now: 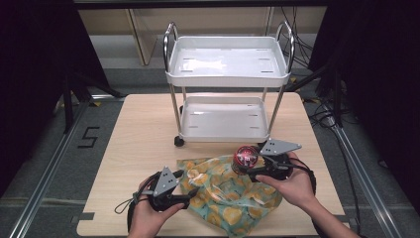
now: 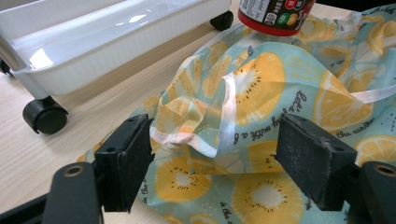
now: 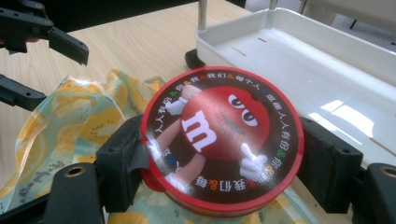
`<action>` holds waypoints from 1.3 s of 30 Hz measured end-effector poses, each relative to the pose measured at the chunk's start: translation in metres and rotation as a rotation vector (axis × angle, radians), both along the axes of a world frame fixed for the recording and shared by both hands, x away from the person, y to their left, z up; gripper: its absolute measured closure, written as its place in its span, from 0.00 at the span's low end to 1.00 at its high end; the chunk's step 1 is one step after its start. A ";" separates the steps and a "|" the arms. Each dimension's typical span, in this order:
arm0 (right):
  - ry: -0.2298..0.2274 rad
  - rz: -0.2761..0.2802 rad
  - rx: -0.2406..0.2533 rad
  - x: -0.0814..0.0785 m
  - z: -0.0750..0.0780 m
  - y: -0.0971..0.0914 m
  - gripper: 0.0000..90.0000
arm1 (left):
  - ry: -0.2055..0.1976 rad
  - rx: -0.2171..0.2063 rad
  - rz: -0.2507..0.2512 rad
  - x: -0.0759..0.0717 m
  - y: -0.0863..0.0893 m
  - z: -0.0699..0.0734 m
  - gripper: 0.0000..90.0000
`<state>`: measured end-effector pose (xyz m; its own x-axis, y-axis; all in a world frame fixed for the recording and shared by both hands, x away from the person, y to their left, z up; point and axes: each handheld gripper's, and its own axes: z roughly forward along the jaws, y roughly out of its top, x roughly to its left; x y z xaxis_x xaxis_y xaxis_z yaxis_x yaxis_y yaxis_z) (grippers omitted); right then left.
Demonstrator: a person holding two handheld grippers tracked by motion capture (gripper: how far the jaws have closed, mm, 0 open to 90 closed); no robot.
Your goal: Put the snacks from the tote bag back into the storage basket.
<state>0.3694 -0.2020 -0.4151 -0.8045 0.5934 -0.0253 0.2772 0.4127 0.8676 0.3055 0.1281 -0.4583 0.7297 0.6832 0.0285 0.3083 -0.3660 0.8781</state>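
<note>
While the right gripper [image 1: 247, 168] clamps a round red candy tub [image 3: 222, 140] between its two black jaws, the tub hangs over the far edge of a lemon-print bag [image 1: 228, 191] spread on the wooden table [image 1: 143, 129]. Both pads press against the tub's sides, and its glossy lid, showing a red cartoon figure ringed with small lettering, faces the right gripper view. Whether the tub rests on the bag or is held just above it I cannot tell.

Nearer the person, the left gripper [image 1: 190, 194] sits at the bag's left edge with its jaws spread wide; in the left gripper view a bunched fold of plastic and a white drawstring [image 2: 229, 116] lie between the pads, which do not press on them. I cannot make out the bag's mouth or anything inside it.

Behind the bag stands a white two-tier trolley [image 1: 228, 79] on black castors, both trays bare and shiny. Its lower tray [image 1: 223, 134] is just beyond the tub.

From the left gripper view, the tub's label is cut off by the top edge. On the floor left of the table a dark mark shaped like a five [image 1: 88, 137] shows.
</note>
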 end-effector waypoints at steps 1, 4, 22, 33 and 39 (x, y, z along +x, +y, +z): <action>0.010 0.005 -0.004 0.000 0.001 0.000 0.29 | 0.002 -0.007 0.001 0.000 0.000 -0.001 0.29; 0.007 -0.018 0.011 0.000 0.003 0.000 0.29 | 0.016 -0.015 0.012 -0.001 -0.001 -0.002 0.29; -0.028 -0.028 0.021 0.009 0.013 -0.005 0.29 | 0.010 -0.017 0.002 -0.001 -0.002 -0.001 0.29; -0.005 -0.056 0.034 0.014 0.015 -0.004 0.29 | -0.031 0.022 -0.019 0.002 0.000 -0.001 0.29; -0.035 -0.053 0.029 0.019 0.015 -0.004 0.29 | -0.033 0.021 -0.019 0.002 0.000 -0.001 0.29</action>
